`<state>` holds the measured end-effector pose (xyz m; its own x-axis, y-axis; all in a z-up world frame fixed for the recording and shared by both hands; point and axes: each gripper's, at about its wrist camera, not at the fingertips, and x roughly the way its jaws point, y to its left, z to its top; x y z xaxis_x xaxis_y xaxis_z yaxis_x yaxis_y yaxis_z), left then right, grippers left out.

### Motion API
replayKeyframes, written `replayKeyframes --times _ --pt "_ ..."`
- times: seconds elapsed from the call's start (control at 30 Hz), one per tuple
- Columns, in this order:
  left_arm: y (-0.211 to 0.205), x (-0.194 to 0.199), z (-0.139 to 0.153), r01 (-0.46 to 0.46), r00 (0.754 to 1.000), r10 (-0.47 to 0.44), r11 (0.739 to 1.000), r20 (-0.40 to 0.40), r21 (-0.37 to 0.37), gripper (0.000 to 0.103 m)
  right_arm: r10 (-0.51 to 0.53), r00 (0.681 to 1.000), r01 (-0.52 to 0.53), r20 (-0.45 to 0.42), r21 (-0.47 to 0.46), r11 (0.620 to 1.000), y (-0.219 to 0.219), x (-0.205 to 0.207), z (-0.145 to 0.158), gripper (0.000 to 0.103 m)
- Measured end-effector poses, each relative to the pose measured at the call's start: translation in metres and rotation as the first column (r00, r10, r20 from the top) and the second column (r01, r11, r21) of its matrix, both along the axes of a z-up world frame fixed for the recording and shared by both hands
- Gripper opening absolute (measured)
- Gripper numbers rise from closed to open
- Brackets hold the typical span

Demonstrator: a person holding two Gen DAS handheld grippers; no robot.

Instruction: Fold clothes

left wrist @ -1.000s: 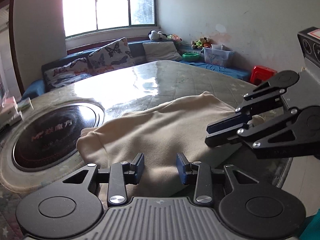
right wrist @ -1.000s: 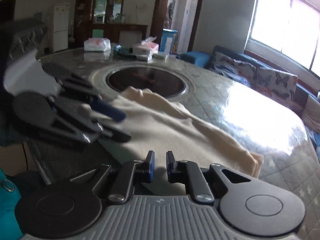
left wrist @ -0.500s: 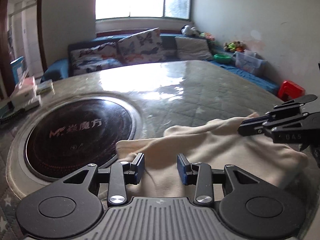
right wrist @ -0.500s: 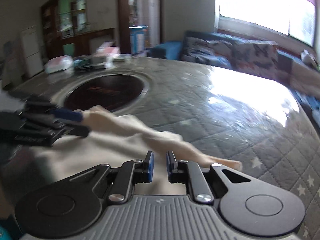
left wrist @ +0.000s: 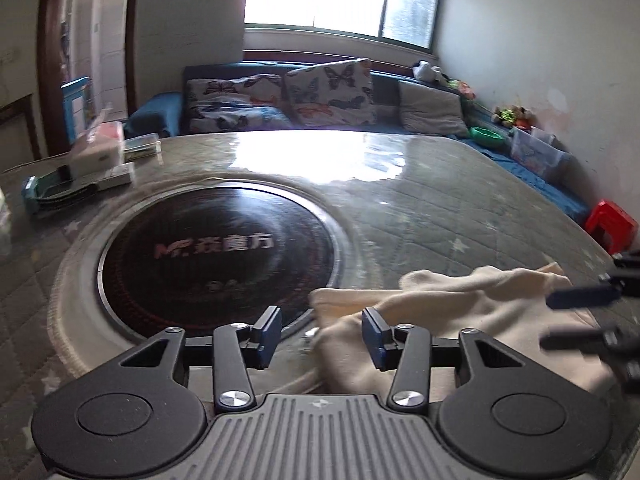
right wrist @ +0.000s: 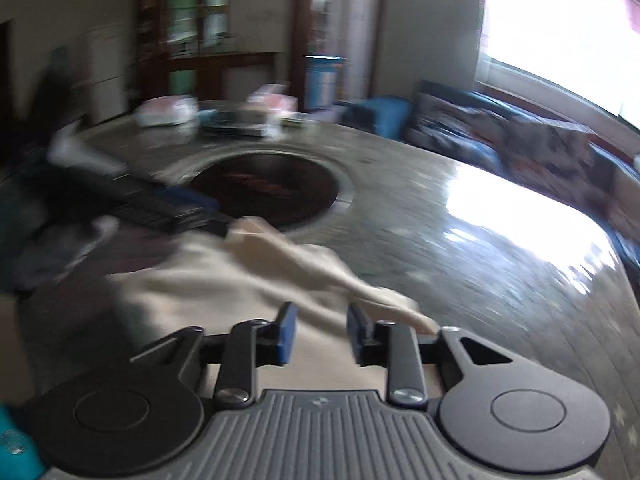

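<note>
A cream garment (left wrist: 460, 312) lies bunched near the front edge of the round table, right of the dark round hob. It also shows in the right wrist view (right wrist: 240, 280), blurred. My left gripper (left wrist: 319, 334) is open and empty, with the garment's left corner just ahead of its right finger. My right gripper (right wrist: 318, 334) is open and empty, low over the garment's near edge. The right gripper shows blurred at the right edge of the left wrist view (left wrist: 580, 316). The left gripper shows blurred in the right wrist view (right wrist: 160, 204).
The table (left wrist: 440, 200) has a quilted cover under glass and a dark round hob (left wrist: 220, 256) in its middle. Tissue boxes and small items (left wrist: 96, 156) sit at the far left. A sofa with butterfly cushions (left wrist: 320, 96) and a red stool (left wrist: 610, 224) stand beyond.
Both grippers have swung left across the table. My right gripper has gone from nearly shut to open. The garment has bunched up toward the right.
</note>
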<state>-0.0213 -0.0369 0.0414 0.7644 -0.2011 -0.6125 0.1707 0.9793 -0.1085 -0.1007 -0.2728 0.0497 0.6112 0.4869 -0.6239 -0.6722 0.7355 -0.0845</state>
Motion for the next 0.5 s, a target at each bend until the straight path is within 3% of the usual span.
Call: replayKeyframes --times 0.13,0.23,0.5 --pt "0.01 -0.009 0.002 -0.024 1.0 0.024 1.0 0.004 -0.003 0.068 0.161 0.987 -0.16 0.019 -0.027 0.987 0.037 -0.021 0.0 0.045" --pt "0.017 -0.015 0.002 -0.038 0.999 0.038 0.999 0.005 -0.011 0.082 0.246 0.969 -0.244 0.026 -0.069 0.967 0.062 -0.031 -0.006 0.046" --pt "0.039 -0.031 -0.001 -0.075 0.997 0.074 0.994 -0.007 -0.074 0.101 0.341 0.937 -0.325 0.076 -0.168 0.931 0.105 -0.048 -0.024 0.046"
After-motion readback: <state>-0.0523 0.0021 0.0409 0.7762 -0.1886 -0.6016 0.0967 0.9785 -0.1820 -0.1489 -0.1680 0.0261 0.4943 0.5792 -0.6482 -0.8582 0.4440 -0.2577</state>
